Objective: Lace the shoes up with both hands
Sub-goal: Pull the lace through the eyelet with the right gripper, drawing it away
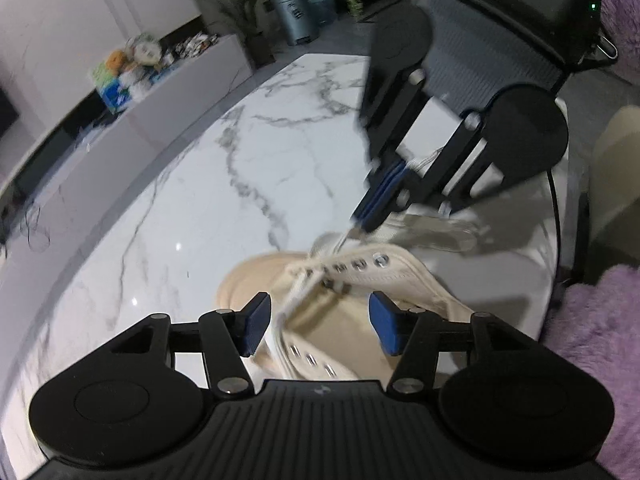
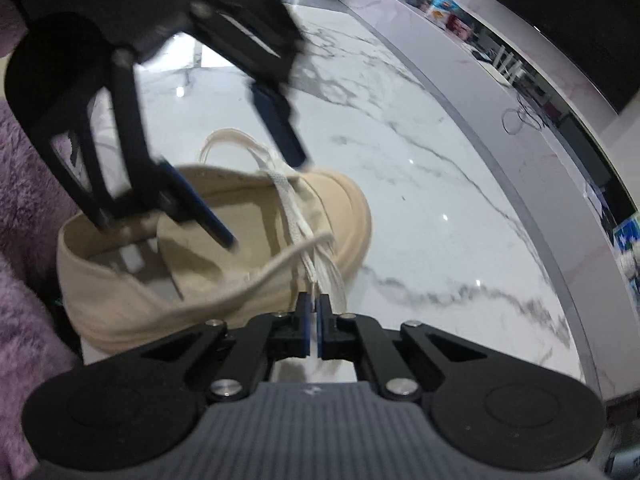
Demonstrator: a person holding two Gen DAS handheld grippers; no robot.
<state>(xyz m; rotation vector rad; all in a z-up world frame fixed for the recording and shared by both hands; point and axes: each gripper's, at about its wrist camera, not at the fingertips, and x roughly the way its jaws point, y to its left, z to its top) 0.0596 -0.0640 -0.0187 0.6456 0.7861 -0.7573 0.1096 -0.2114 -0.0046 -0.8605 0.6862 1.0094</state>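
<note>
White marble table (image 1: 200, 184) fills the left wrist view, with the beige shoe (image 1: 320, 312) at about 6 o'clock under the left gripper (image 1: 316, 326), whose blue pads stand apart with the loose lace (image 1: 294, 296) between them, not pinched. Over in the right wrist view, the right gripper (image 2: 313, 320) at 6 o'clock is clamped on the lace, shoe at 9 o'clock.
</note>
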